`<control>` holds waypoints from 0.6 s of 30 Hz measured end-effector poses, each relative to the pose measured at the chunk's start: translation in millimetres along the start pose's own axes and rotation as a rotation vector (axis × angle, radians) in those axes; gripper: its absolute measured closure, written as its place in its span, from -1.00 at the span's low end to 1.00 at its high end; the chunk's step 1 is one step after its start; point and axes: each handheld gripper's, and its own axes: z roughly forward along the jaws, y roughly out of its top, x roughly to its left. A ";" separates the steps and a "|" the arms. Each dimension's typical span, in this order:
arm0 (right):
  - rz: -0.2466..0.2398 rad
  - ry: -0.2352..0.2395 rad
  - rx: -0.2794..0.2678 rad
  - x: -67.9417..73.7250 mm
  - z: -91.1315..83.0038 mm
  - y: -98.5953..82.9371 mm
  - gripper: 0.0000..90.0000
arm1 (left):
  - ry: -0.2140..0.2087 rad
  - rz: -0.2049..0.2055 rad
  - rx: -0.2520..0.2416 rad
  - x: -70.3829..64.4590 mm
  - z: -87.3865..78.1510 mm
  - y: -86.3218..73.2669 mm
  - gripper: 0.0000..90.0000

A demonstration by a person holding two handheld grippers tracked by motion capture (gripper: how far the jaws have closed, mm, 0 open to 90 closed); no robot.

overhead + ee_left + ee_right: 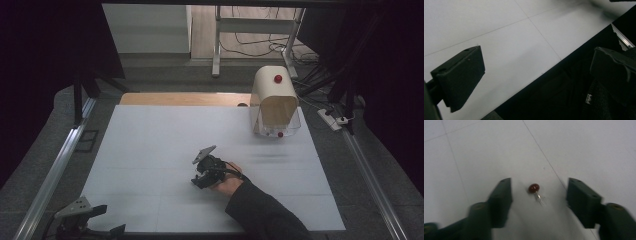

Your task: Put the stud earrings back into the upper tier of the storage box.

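A small dark-red bead on a short clear stem (534,188) lies on the white table. My right gripper (540,192) is open just above it, one jaw on each side of the bead and neither touching it. In the high view a hand in a dark sleeve holds this right gripper (202,175) low over the middle of the white tabletop (150,145). My left gripper (95,220) rests at the table's near left corner, jaws wide apart. The left gripper view shows its fingers (461,75) open over the table's front edge with nothing between them.
A beige arched box (274,97) with a red knob (278,78) on top stands at the far right; its clear lower front shows another red bead (280,134). Metal rails (55,175) run along both sides of the table.
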 end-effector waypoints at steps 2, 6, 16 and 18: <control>-0.014 0.002 -0.003 0.2 -0.3 0.7 0.19 | 0.000 0.000 0.000 0.1 0.0 0.0 -1.00; -0.026 0.011 -0.001 0.5 -0.1 2.6 0.46 | -0.001 0.000 0.001 0.1 0.1 0.0 -1.00; -0.004 0.036 0.004 -1.8 0.2 4.5 0.77 | 0.000 -0.001 0.001 0.1 -0.2 -0.3 -1.00; -0.001 0.038 0.003 -2.6 0.0 4.4 0.77 | 0.000 -0.001 0.001 0.1 -0.3 -0.4 -1.00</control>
